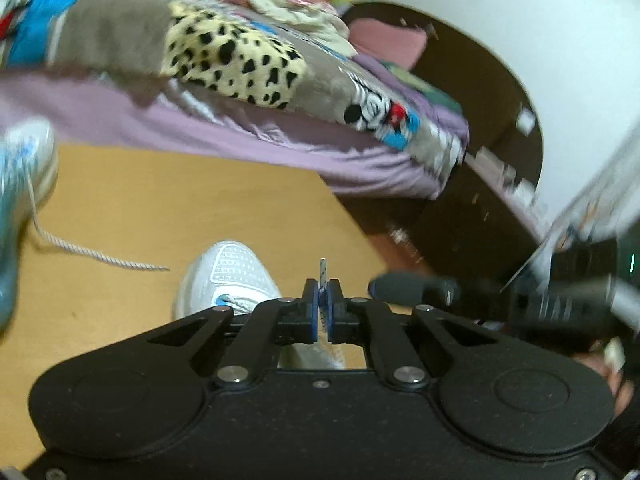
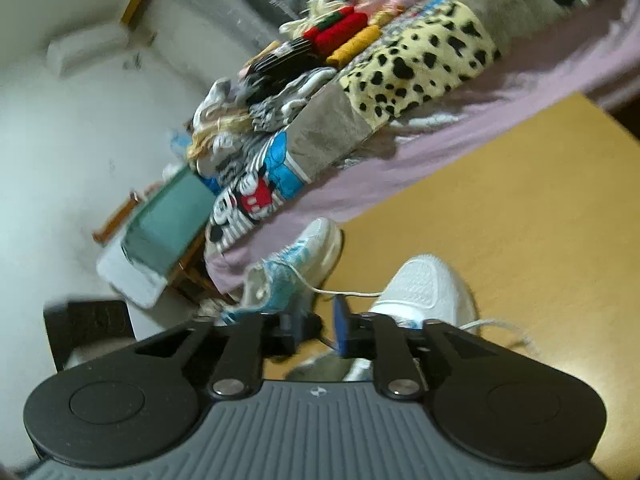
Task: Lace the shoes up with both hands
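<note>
Two white sneakers sit on the tan worktop: the near sneaker just ahead of both grippers, the far sneaker with blue accents by the bed. The left gripper is clamped on one lace tip. The right gripper has its fingers apart, holding nothing. A second lace trails from the far sneaker across the worktop.

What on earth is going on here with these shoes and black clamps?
A person is lacing white sneakers on a wooden table, holding a clamp tool in each hand. The left gripper is shut on a lace end above the near shoe. The right gripper is open, holding nothing. A second shoe lies farther back, its lace trailing.
</note>
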`<action>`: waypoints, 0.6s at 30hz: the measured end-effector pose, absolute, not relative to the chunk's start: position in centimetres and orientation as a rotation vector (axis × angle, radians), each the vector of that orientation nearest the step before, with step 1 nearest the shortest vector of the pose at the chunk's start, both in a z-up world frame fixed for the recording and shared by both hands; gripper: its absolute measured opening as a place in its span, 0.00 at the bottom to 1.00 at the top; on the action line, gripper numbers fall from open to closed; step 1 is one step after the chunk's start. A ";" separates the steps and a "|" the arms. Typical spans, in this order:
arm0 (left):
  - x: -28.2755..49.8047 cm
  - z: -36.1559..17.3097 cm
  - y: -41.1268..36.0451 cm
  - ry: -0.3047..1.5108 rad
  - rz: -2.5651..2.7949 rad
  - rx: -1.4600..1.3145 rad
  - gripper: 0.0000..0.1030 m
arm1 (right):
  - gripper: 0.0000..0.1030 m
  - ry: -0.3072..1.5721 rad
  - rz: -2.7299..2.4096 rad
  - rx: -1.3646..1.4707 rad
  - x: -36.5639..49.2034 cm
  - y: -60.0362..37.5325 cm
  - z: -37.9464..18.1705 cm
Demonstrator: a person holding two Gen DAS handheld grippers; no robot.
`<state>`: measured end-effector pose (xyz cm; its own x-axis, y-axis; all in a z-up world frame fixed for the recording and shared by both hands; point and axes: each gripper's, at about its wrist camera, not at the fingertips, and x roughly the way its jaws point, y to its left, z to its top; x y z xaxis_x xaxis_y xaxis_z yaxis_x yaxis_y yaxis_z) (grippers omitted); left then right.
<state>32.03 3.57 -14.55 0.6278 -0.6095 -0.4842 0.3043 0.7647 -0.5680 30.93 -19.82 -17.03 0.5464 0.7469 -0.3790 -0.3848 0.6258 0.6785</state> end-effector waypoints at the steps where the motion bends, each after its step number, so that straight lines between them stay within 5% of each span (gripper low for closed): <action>1: 32.2 -14.7 3.9 0.720 -0.549 -0.508 0.02 | 0.30 0.705 0.721 0.515 30.9 -19.6 -16.8; 13: 32.3 -14.5 3.0 0.757 -0.637 -0.576 0.02 | 0.29 0.569 0.718 -0.161 27.7 -13.7 -15.6; 14: 32.3 -14.5 3.0 0.759 -0.643 -0.575 0.02 | 0.26 0.567 0.723 -0.176 27.6 -13.5 -15.7; 16: 32.4 -14.5 3.2 0.756 -0.645 -0.585 0.03 | 0.04 0.575 0.735 -0.169 27.7 -13.5 -15.8; 18: 32.5 -14.5 3.7 0.749 -0.633 -0.624 0.10 | 0.04 0.582 0.736 -0.166 27.8 -13.5 -15.8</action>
